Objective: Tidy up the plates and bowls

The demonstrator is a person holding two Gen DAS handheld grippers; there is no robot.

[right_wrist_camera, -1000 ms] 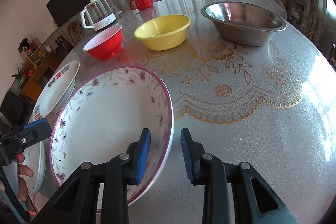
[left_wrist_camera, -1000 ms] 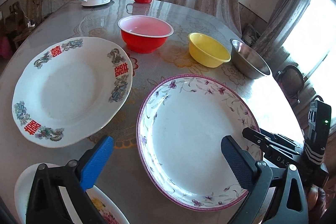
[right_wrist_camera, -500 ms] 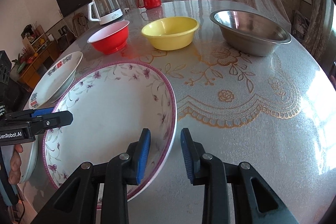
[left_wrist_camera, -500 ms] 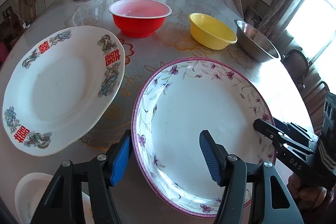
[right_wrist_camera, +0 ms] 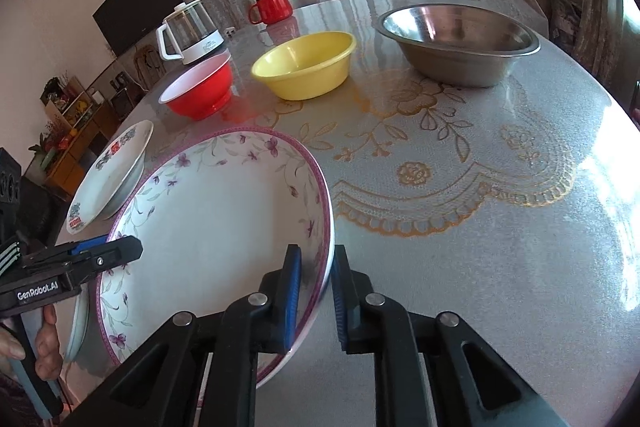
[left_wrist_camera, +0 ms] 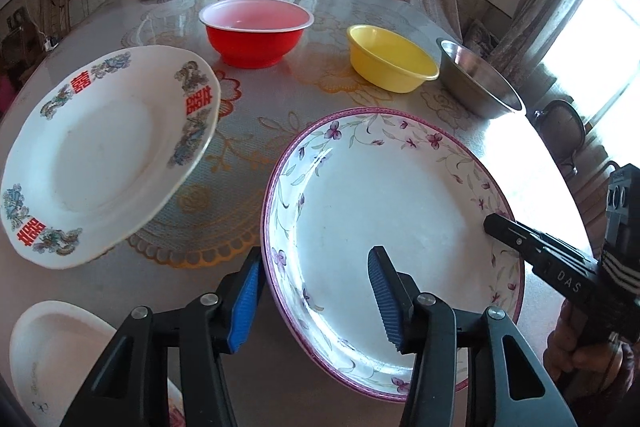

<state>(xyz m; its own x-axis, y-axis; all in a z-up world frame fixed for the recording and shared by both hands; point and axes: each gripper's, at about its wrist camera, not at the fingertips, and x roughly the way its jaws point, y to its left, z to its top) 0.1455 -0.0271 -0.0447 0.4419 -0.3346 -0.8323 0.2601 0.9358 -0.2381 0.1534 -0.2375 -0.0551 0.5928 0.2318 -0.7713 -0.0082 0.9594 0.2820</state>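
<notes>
Table [right_wrist_camera: 500,227]: a round top under a grey cloth with gold floral print, on which all the crockery is set.
Purple-flowered plate [left_wrist_camera: 400,195]: the largest dish, at the near edge of the table, gripped on opposite rims by both grippers.
Red-character plate [left_wrist_camera: 100,155]: placed to the left of the flowered plate, apart from it.
Steel bowl [right_wrist_camera: 460,43]: set at the far right.
Red bowl [left_wrist_camera: 256,31]: set behind the plates, with the yellow bowl [left_wrist_camera: 392,59] between it and the steel bowl.
Small white dish [left_wrist_camera: 52,351]: seen at the near left corner, partly hidden by the left gripper.
Left gripper [left_wrist_camera: 316,299]: jaws have just been closing, about half open; the flowered plate's near-left rim is straddled, one pad outside, one over the well; whether the pads press cannot be told.
Right gripper [right_wrist_camera: 316,291]: jaws have just been closing and are nearly together, clamped on the flowered plate's right rim, one pad inside and one outside.
</notes>
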